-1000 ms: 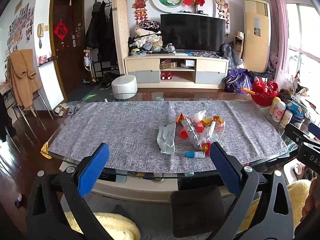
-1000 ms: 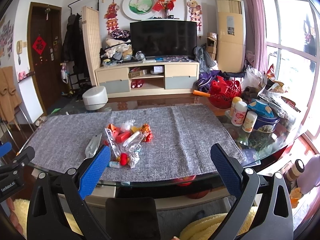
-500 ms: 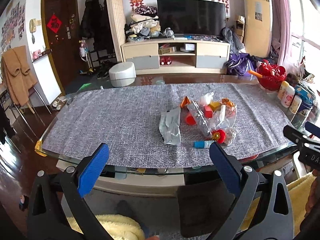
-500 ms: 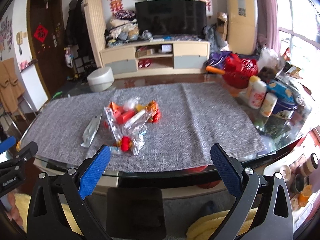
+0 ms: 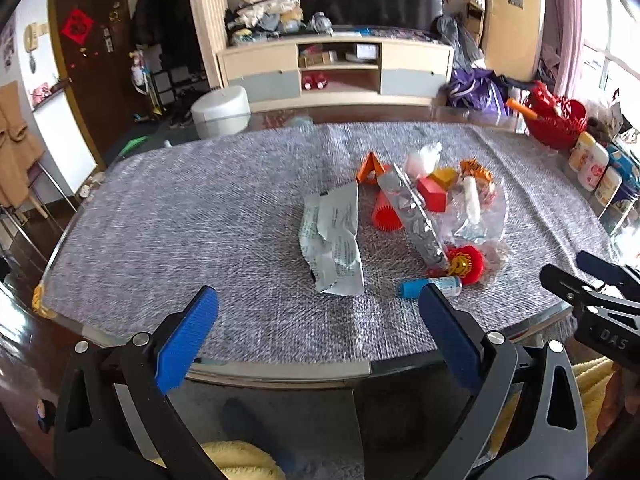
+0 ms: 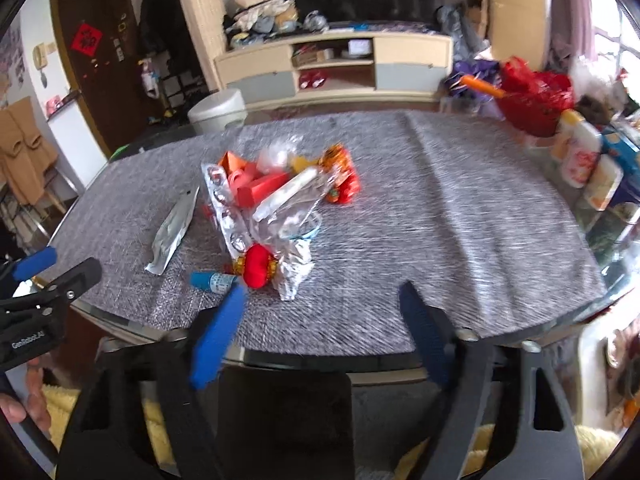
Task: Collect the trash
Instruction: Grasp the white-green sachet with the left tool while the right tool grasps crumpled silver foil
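Note:
A heap of trash lies mid-table on the grey cloth (image 5: pixel 200 216): a crumpled silver wrapper (image 5: pixel 334 240), a blister pack (image 5: pixel 412 216), red and orange bits, a clear plastic bag (image 5: pixel 476 216), a red pom-pom (image 5: pixel 466 266) and a small blue-capped tube (image 5: pixel 430 286). The heap also shows in the right wrist view (image 6: pixel 272 208). My left gripper (image 5: pixel 318 334) is open and empty at the table's near edge, short of the wrapper. My right gripper (image 6: pixel 320 328) is open and empty at the near edge, right of the tube (image 6: pixel 212 281).
Bottles and tins (image 5: pixel 596 168) and a red basket (image 5: pixel 556 120) crowd the table's right end. A white round bin (image 5: pixel 220 110) stands on the floor beyond the table. A TV cabinet (image 5: pixel 336 68) is behind. A dark chair back (image 6: pixel 284 420) sits below the near edge.
Both grippers have moved forward and tilted down toward the table; the trash heap now looks larger and closer. Both stay open. Nothing on the table has moved.

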### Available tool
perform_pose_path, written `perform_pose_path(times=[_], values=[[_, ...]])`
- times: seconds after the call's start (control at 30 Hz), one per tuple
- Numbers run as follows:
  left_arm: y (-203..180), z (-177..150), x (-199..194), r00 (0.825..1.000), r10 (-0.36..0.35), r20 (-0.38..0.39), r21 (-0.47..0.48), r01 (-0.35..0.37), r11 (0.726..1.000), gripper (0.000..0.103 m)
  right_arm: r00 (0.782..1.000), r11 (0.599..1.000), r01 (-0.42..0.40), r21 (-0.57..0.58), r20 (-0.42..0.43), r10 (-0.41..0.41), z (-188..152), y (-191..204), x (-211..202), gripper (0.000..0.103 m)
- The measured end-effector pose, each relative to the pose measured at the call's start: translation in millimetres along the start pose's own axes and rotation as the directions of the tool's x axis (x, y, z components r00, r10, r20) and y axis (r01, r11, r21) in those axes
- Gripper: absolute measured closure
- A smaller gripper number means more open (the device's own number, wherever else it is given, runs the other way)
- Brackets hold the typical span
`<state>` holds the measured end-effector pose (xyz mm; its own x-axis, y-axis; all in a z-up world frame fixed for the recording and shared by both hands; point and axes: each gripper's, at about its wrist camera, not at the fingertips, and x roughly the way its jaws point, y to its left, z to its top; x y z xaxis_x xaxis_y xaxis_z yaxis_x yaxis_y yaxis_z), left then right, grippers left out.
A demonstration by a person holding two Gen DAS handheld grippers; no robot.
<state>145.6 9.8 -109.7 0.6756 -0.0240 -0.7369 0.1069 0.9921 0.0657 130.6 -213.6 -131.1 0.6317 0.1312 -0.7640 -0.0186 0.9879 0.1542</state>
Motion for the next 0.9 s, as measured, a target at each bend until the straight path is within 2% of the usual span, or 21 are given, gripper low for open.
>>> perform_pose_path(times=[0.03,0.2,0.4,0.6,0.67,0.8,0.9], values=[[-1,2,6,1.000,-0.003,-0.009,0.002,0.003,1.000,0.011,1.000,1.000,-0.014,-0.003,-0.011,0.014,1,2,6,0.045],[2,9,37,0.997,-0.049,-0.056,-0.021,0.047,0.999,0.028,0.997,0.999,-0.048,-0.010,-0.055,0.047,6,7,30,0.060],[-5,16,67,0.993,-0.068,-0.101,-0.001,0.069,0.998,0.032,0.995,0.999,-0.054,0.001,-0.081,0.054,8,6,46,0.064],[-5,11,102,0.984,-0.050,-0.172,-0.002,0.051,0.999,0.044,0.994,0.998,-0.064,0.003,-0.094,0.064,11,4,58,0.065],[-3,9,109,0.980,-0.058,-0.189,-0.010,0.057,0.998,0.050,0.993,0.998,-0.068,-0.001,-0.097,0.068,11,4,61,0.070],[-3,11,114,0.982,-0.062,-0.178,-0.005,0.062,0.998,0.056,0.994,0.998,-0.065,-0.023,-0.093,0.063,13,7,64,0.083],[-4,13,115,0.982,-0.069,-0.173,-0.006,0.069,0.998,0.061,0.995,0.998,-0.058,-0.022,-0.084,0.056,13,7,62,0.085]])
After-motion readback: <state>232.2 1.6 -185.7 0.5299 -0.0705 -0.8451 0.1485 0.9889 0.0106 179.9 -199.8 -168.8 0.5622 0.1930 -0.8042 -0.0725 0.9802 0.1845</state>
